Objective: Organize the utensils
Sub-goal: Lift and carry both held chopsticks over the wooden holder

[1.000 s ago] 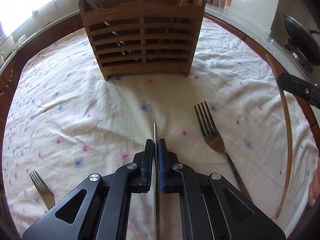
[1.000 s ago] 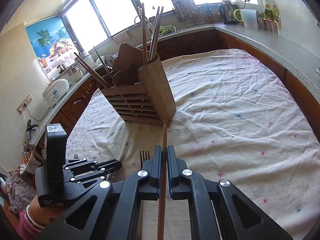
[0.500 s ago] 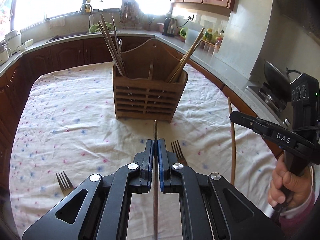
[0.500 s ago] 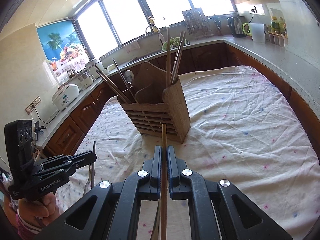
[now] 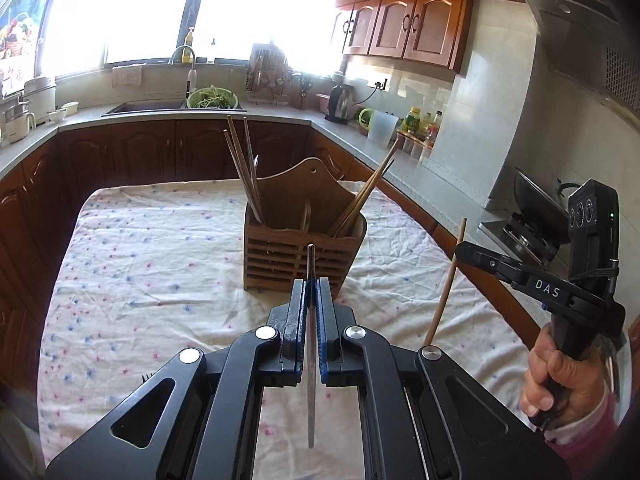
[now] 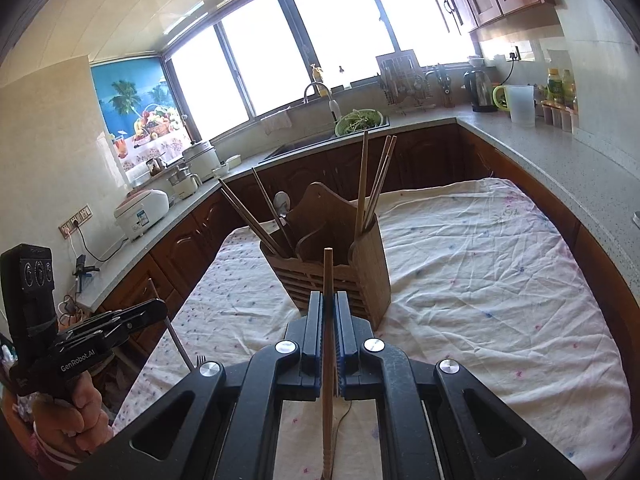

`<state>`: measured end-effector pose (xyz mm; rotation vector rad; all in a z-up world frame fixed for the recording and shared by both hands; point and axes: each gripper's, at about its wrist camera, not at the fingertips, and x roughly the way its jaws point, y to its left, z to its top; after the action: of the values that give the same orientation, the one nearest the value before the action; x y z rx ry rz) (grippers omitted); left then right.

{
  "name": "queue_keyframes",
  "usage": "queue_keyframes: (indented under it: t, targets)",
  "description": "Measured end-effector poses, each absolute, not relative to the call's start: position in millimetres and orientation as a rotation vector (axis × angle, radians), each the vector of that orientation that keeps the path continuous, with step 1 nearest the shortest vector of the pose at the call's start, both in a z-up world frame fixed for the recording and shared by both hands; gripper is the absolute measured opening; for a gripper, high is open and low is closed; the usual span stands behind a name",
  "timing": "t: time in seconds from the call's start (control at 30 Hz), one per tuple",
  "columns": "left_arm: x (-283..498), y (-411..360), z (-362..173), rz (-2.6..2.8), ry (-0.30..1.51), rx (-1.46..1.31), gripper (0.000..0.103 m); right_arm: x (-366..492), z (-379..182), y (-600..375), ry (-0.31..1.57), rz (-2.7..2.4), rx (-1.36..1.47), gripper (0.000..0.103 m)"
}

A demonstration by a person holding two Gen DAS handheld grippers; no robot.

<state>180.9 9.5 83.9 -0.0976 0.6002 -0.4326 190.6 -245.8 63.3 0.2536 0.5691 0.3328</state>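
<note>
Carrying a metal chopstick clamped in its jaws, long axis toward twelve o'clock at the wooden holder, the left gripper needs tipping upright, while the right gripper pinches a wooden chopstick aimed likewise at twelve, awaiting insertion.

Bright windows above grey counter — dark wood cabinets below.

Both grippers are showing black angular bodies, silver round screws and blue-lined fingers. White lettering is marking them — "DAS" on the right gripper, "GenRobot.AI" on the left gripper. Pink sleeve cuffs are covering both wrists.
</note>
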Motion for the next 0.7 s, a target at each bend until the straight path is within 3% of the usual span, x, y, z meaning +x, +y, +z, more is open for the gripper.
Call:
queue_keyframes:
  t: [0.7]
  targets:
    - [220.3,21.7,142.4,-0.381,0.436,-0.145,0.004,217.5,123.7,-245.3,0.405,0.320,0.245,0.005]
